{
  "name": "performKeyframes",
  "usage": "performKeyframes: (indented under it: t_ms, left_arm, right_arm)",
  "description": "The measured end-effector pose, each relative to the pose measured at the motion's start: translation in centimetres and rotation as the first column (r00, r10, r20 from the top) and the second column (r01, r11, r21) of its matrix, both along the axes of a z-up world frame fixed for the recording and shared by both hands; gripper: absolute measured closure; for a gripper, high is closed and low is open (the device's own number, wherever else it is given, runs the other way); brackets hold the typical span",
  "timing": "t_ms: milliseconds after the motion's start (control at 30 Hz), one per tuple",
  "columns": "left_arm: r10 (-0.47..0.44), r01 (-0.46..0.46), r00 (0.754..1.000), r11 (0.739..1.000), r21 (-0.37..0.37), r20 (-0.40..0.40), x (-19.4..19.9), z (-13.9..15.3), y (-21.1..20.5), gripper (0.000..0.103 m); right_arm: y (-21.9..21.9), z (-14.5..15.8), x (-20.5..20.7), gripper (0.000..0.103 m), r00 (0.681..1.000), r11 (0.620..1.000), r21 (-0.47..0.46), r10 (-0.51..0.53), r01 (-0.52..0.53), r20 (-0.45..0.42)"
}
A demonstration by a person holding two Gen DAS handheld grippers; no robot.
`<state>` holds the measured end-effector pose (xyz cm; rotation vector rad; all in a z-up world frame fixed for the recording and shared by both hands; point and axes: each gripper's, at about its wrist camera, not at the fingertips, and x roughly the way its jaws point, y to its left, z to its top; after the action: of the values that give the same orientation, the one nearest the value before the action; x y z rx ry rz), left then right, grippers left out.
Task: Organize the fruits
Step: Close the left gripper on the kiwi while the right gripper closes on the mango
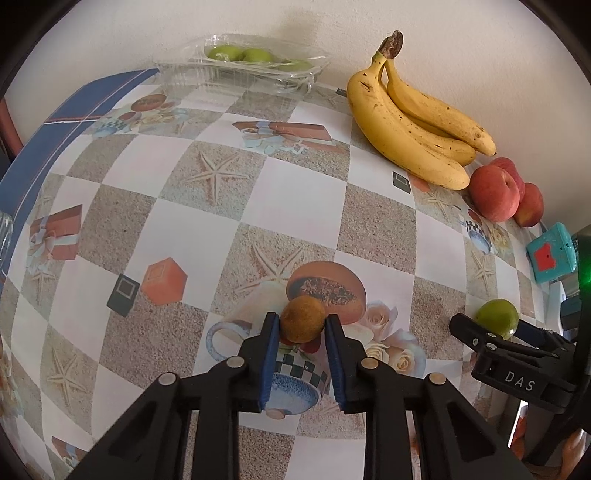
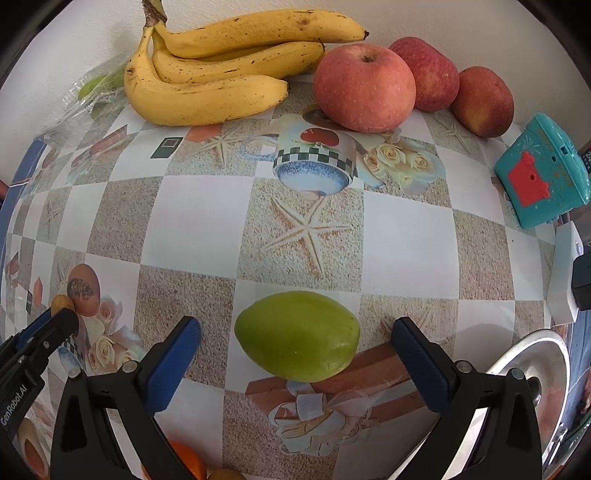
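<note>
My left gripper (image 1: 302,325) is shut on a small round brown fruit (image 1: 303,318), held just above the patterned tablecloth (image 1: 184,221). My right gripper (image 2: 295,343) is open, its blue pads on either side of a green fruit (image 2: 297,335) that lies on the cloth; the pads do not touch it. That green fruit also shows in the left wrist view (image 1: 496,317). A bunch of bananas (image 2: 221,70) and three red apples (image 2: 364,86) lie along the back wall. A clear plastic tray (image 1: 243,62) at the back left holds several green fruits.
A teal toy camera (image 2: 543,177) stands at the right edge by a white box (image 2: 563,273). A metal lid (image 2: 532,373) sits at the lower right. An orange fruit (image 2: 190,461) lies near the front edge. The wall (image 1: 295,22) runs close behind the fruit.
</note>
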<state>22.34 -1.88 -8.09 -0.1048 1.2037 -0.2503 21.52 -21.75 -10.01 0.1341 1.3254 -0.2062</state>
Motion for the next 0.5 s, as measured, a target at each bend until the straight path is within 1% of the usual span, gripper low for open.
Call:
performKeyframes:
  t_ms: [100, 133, 167, 200, 267, 367, 433, 500]
  left_arm:
    - [0.002, -0.002, 1.0, 1.0, 0.0, -0.003, 0.0, 0.0, 0.0, 0.076]
    - [0.002, -0.002, 1.0, 1.0, 0.0, -0.004, 0.0, 0.0, 0.0, 0.076]
    - [0.002, -0.002, 1.0, 1.0, -0.002, -0.005, 0.0, 0.0, 0.1, 0.076]
    - [0.003, -0.003, 1.0, 1.0, -0.002, -0.006, -0.1, 0.0, 0.1, 0.076]
    - [0.004, -0.004, 1.0, 1.0, -0.002, -0.008, -0.1, 0.0, 0.0, 0.076]
    - [0.005, -0.005, 1.0, 1.0, -0.003, -0.012, 0.0, 0.0, 0.0, 0.076]
    - [0.008, -0.008, 1.0, 1.0, -0.006, -0.016, -0.1, 0.0, 0.1, 0.076]
    - [0.014, -0.014, 1.0, 1.0, -0.009, -0.018, -0.1, 0.0, 0.1, 0.076]
  right_arm:
    - [0.2, 0.4, -0.3, 0.003, 1.0, 1.0, -0.004, 0.012, -0.012, 0.014]
    - [0.3, 0.6, -0.3, 0.008, 1.0, 1.0, -0.005, 0.019, -0.019, 0.02]
    - [0.4, 0.9, -0.3, 0.016, 0.999, 1.0, -0.006, 0.03, -0.029, 0.029]
    - [0.6, 1.1, -0.3, 0.02, 0.999, 0.999, -0.007, 0.04, -0.039, 0.032]
    - [0.7, 1.4, -0.1, 0.032, 0.998, 0.999, -0.004, 0.051, -0.051, 0.027]
    - [0.8, 1.7, 0.0, 0.042, 0.998, 0.999, -0.005, 0.052, -0.051, 0.028]
    - [0.8, 1.9, 0.0, 0.047, 0.998, 0.999, -0.001, 0.048, -0.048, 0.029]
    - [0.9, 1.9, 0.0, 0.047, 0.998, 0.999, 0.002, 0.051, -0.051, 0.027]
